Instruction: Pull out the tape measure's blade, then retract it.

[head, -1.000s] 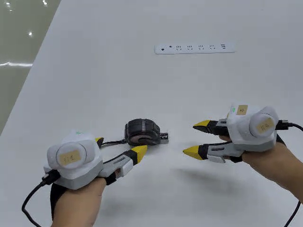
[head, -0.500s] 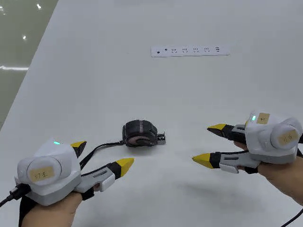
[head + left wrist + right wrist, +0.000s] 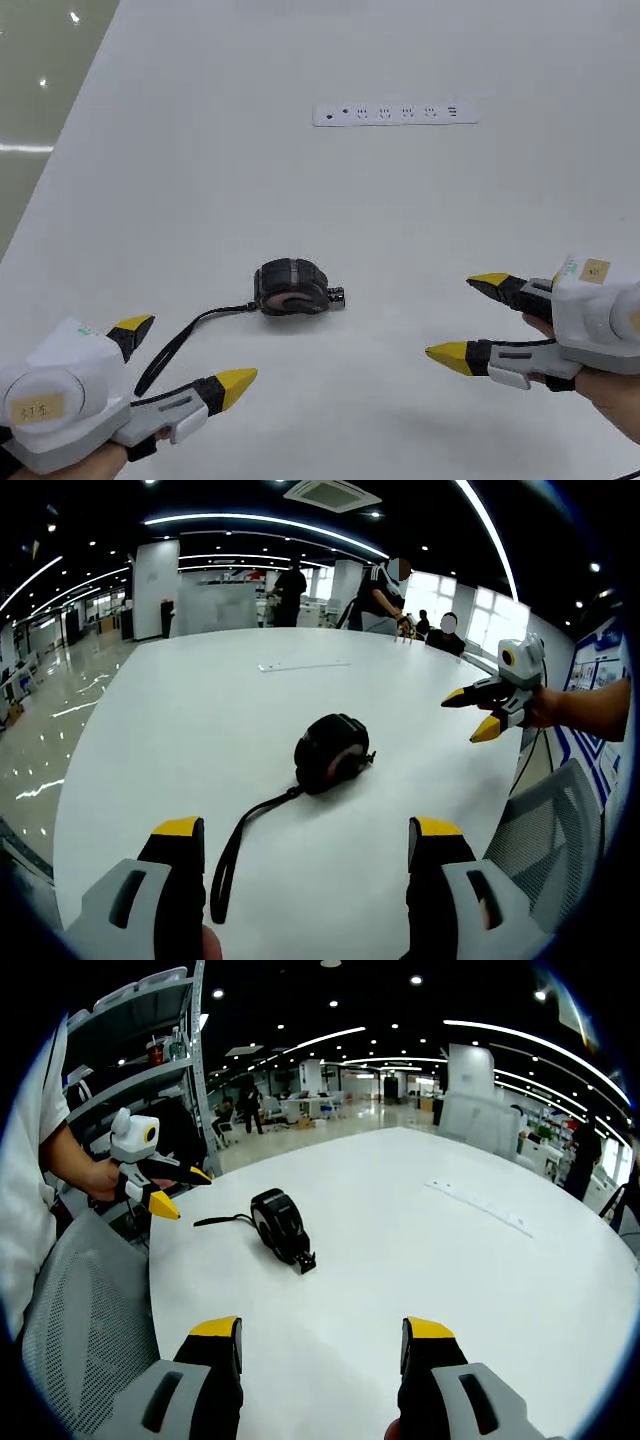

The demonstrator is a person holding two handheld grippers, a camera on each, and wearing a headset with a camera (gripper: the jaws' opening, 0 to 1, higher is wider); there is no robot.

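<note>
On surface [image 3: 420,210], tape measure [image 3: 292,288] seen lying between tools, blade [image 3: 340,296] tucked in. Both left tool [image 3: 187,352] and right tool [image 3: 468,317] held wide open, nothing gripped, well apart from tape measure. Pull-out judged not begun or already finished; cannot be told.

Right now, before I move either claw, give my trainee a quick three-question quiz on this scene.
1. On the tape measure, is the blade out or in?
2. What lies far across the table? A) power strip B) mug C) hammer
3. True or false: the left claw and right claw are both shut on the strap.
Key: 1 in; 2 A; 3 false, both claws are open and clear of the strap.
</note>
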